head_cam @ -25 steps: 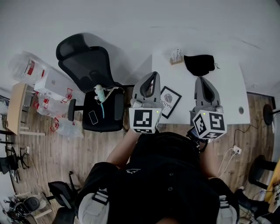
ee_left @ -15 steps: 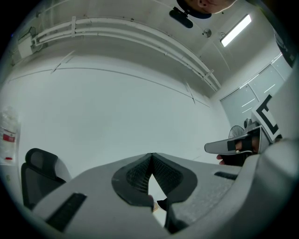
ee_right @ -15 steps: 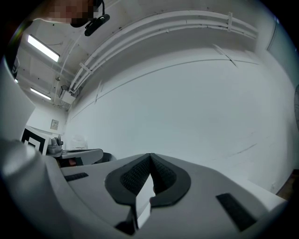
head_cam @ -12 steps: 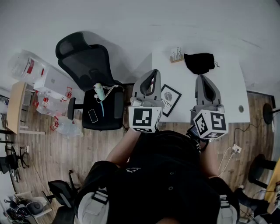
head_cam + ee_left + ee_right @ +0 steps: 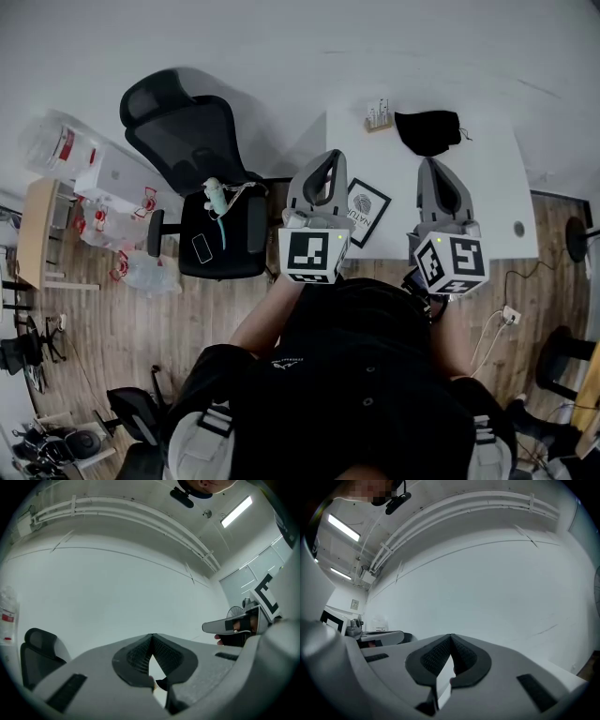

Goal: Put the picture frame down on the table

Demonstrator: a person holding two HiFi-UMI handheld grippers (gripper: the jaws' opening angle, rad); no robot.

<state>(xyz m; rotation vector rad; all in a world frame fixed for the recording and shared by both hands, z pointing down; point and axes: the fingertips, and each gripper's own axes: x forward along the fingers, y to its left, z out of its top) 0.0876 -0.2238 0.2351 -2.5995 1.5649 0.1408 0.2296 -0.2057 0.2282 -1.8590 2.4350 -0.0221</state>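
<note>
The black picture frame (image 5: 367, 212), with a white print and a round grey motif, lies flat on the white table (image 5: 487, 192) near its front left corner. In the head view my left gripper (image 5: 325, 157) is raised just left of the frame and covers its left edge. My right gripper (image 5: 432, 166) is held up to the frame's right, apart from it. Both point at the pale wall. In the left gripper view my left gripper (image 5: 152, 636) has its tips together with nothing between them. My right gripper (image 5: 450, 636) looks the same in the right gripper view.
A black bag (image 5: 427, 132) and a small wooden holder (image 5: 379, 119) sit at the table's far edge. A black office chair (image 5: 197, 159) stands left of the table, with a phone (image 5: 200, 249) and a pale green item (image 5: 214, 198) on its seat. Clutter lies on the floor at far left.
</note>
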